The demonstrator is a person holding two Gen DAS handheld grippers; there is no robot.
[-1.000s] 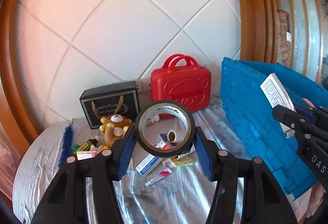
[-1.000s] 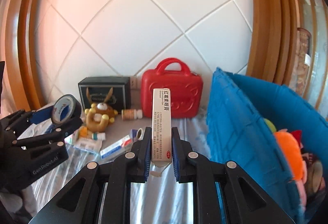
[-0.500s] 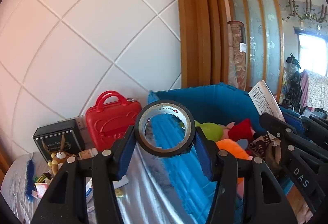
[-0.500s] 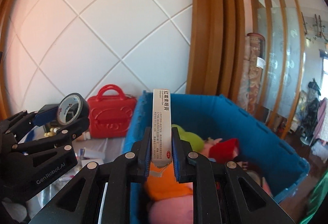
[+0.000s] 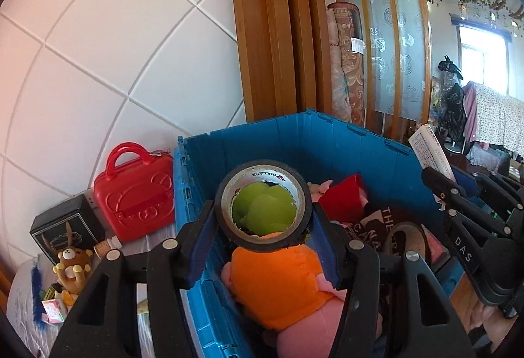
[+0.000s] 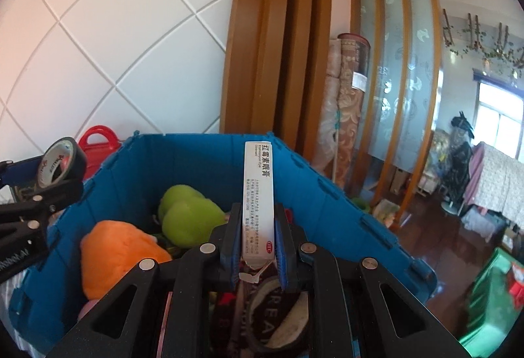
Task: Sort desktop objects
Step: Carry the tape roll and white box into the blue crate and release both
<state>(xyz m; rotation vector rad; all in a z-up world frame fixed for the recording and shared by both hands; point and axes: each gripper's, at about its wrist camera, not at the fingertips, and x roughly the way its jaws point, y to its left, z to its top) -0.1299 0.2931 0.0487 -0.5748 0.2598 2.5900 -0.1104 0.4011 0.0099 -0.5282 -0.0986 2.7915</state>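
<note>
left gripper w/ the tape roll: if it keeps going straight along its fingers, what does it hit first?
Probably the green plush toy, seen through the core of the tape roll that the left gripper holds over the blue crate. Depth is unclear; the nearer orange plush sits below that line.

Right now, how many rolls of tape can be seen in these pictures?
1. The roll of tape is clamped in the left gripper, above the blue crate of soft toys. More rolls may lie hidden under the toys.
</note>
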